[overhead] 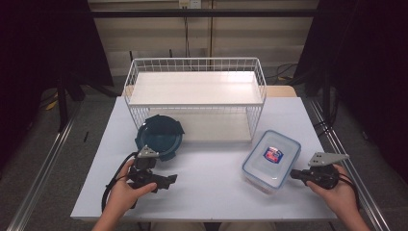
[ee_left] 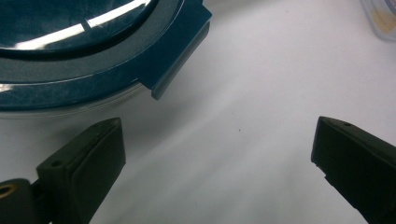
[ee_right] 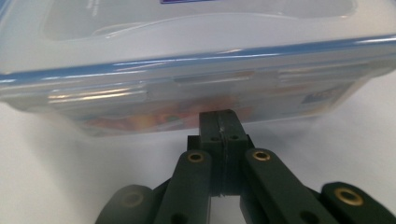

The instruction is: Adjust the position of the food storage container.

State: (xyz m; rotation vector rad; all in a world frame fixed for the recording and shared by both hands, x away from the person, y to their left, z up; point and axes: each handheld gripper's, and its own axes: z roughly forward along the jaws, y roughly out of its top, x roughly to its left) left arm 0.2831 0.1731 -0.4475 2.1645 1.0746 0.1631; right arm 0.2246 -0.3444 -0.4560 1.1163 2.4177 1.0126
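Two food containers sit on the white table [overhead: 207,187] in front of a white wire rack [overhead: 195,96]: a round dark-teal one [overhead: 159,136] at the left, close against the rack's lower front, and a clear rectangular box with a blue-rimmed lid [overhead: 271,160] at the right. The right gripper [overhead: 294,174] has its jaws pressed flat together with nothing between them, the closed tip at the box's near side wall, just under the lid's rim; whether it touches cannot be told. The left gripper [overhead: 169,179] lies spread wide on the table, near the round container's lid tab [ee_left: 180,65] but apart from it. By the look of it, the step in hand is nudging the box with the closed tip. Next it likely needs a steady, level push, kept low on the wall so the box slides rather than tips.
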